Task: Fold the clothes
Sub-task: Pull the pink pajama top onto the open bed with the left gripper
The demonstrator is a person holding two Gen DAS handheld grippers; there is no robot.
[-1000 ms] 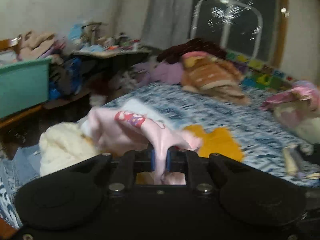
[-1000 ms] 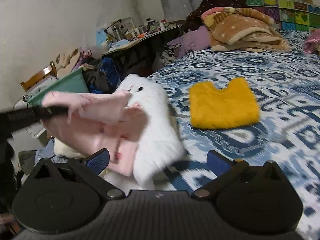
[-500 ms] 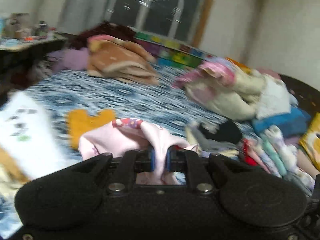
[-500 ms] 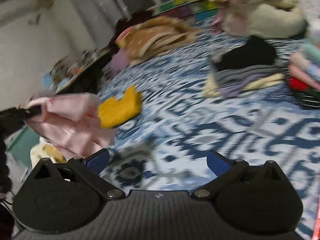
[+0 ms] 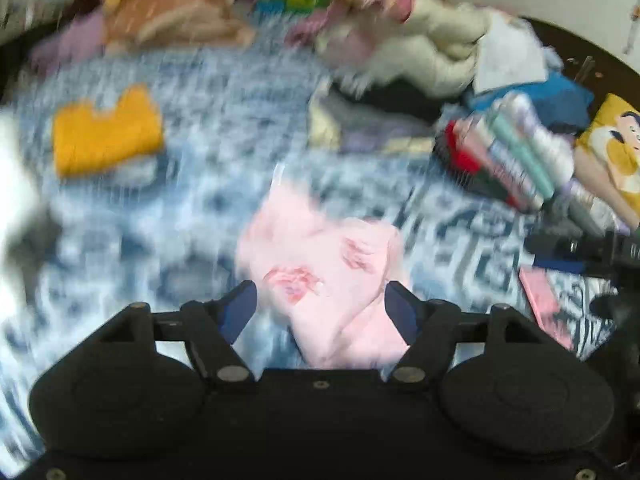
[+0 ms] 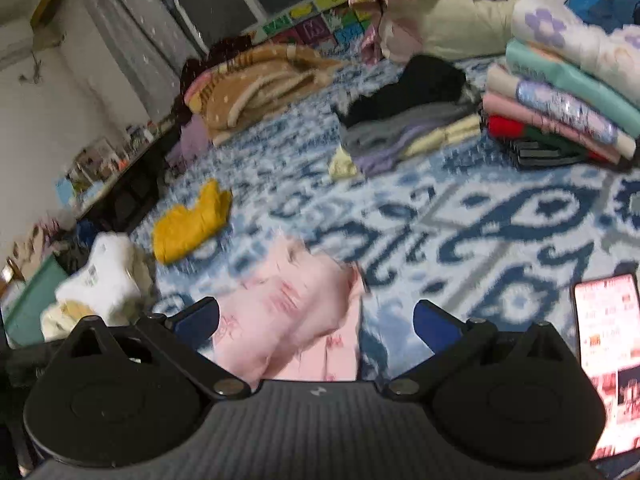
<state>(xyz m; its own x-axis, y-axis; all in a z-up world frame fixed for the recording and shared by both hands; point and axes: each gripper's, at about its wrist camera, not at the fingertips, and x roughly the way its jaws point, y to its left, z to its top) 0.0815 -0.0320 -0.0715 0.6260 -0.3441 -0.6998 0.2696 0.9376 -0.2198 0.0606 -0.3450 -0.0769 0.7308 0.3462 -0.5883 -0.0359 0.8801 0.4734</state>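
The pink garment (image 5: 320,264) lies crumpled on the blue-and-white patterned bed (image 6: 500,216), long axis running away from both cameras; its reddish prints are too blurred to read. The left gripper (image 5: 320,312) and right gripper (image 6: 316,324) hover over its near end, jaws apart, gripping nothing. Beyond it lie one yellow garment (image 6: 192,224) and two folded stacks (image 6: 560,100); a lit phone (image 6: 608,344) lies to its right.

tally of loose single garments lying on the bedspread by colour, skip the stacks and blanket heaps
Pink garment: 1
Yellow garment: 1
White garment, at the bed edge: 1
Total: 3
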